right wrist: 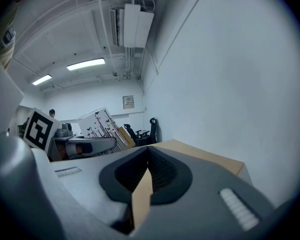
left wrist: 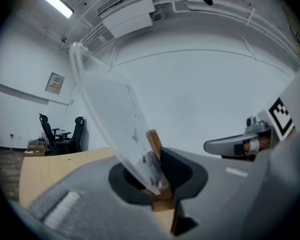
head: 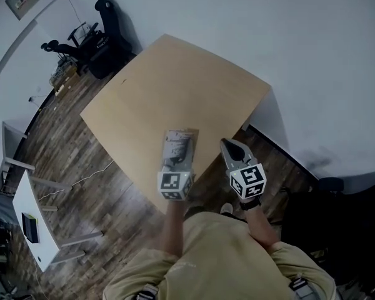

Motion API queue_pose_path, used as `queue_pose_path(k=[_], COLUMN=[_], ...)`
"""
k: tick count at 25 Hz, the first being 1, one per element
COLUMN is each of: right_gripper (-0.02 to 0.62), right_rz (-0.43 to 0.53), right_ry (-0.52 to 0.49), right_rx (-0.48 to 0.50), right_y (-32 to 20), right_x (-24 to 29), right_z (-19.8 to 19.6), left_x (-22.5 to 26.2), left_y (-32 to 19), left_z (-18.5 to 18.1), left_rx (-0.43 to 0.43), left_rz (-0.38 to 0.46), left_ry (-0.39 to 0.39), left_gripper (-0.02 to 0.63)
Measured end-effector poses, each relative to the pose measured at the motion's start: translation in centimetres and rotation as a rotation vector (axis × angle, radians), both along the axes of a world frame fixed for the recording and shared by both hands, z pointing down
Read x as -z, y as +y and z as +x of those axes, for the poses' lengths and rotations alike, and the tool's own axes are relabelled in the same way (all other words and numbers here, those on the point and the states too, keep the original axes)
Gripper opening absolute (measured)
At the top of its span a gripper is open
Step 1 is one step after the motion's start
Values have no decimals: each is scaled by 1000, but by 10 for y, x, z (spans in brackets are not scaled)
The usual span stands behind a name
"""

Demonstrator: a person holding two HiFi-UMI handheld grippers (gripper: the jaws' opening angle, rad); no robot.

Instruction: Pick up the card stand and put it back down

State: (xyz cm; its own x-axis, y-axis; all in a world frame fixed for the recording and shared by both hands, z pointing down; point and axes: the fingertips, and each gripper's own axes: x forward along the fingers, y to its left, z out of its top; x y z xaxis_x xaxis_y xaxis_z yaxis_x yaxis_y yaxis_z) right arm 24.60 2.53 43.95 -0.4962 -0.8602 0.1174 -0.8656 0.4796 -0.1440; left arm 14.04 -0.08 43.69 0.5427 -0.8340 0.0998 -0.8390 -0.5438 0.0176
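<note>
So the left gripper [left wrist: 152, 171] is clamped on the stand [left wrist: 115, 119]: jaws narrow, pinching the wooden base [left wrist: 154, 146] low down, with the clear panel leaning up and away to the left above them. The gripper itself is tipped upward, so its view shows lots of wall and ceiling, and the table [left wrist: 55, 169] sits low behind it. From the head view the stand [head: 178, 144] is over the table's near edge, right in front of the left gripper [head: 177, 161]. I honestly can't tell if the base is touching the table [head: 175, 86] or hanging just off it, but with that tilt I'd guess it's lifted.

My read: the pick-up half is done and this is the hold in the air. The next move needs the stand levelled out, since it's leaning, then eased straight down onto the table near that same edge until the base sits flat. Only then let go, or the panel tips over.

The right gripper [right wrist: 147, 156] is closed with nothing in it, parked off the table's near corner [head: 232, 147] and pointing roughly the same way.

Pose-wise, both forearms reach forward from the body towards the table's near edge, left one a bit further in
</note>
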Motion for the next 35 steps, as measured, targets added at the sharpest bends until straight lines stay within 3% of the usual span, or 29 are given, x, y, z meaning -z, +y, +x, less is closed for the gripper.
queue_pose_path(k=[7,12,23,35], right_gripper=[3,3,3,3], right_rz=[-11,-19,-56,-173], right_ry=[-52,-53,47,36], right_rx=[19,40,140,296], right_y=[-17,-69,-227,-350], right_x=[-8,-15,-22,-85], right_z=[17,21,-2,-29], left_x=[-7,-12,-16,-74], left_y=[-17,-65,-209,-349], left_z=[25,32,-11,-49], left_rx=[-3,6,98,161], left_rz=[-44,-35,-42,-118], left_ry=[-9,-27,28,-80], left_gripper=[52,51,52,52])
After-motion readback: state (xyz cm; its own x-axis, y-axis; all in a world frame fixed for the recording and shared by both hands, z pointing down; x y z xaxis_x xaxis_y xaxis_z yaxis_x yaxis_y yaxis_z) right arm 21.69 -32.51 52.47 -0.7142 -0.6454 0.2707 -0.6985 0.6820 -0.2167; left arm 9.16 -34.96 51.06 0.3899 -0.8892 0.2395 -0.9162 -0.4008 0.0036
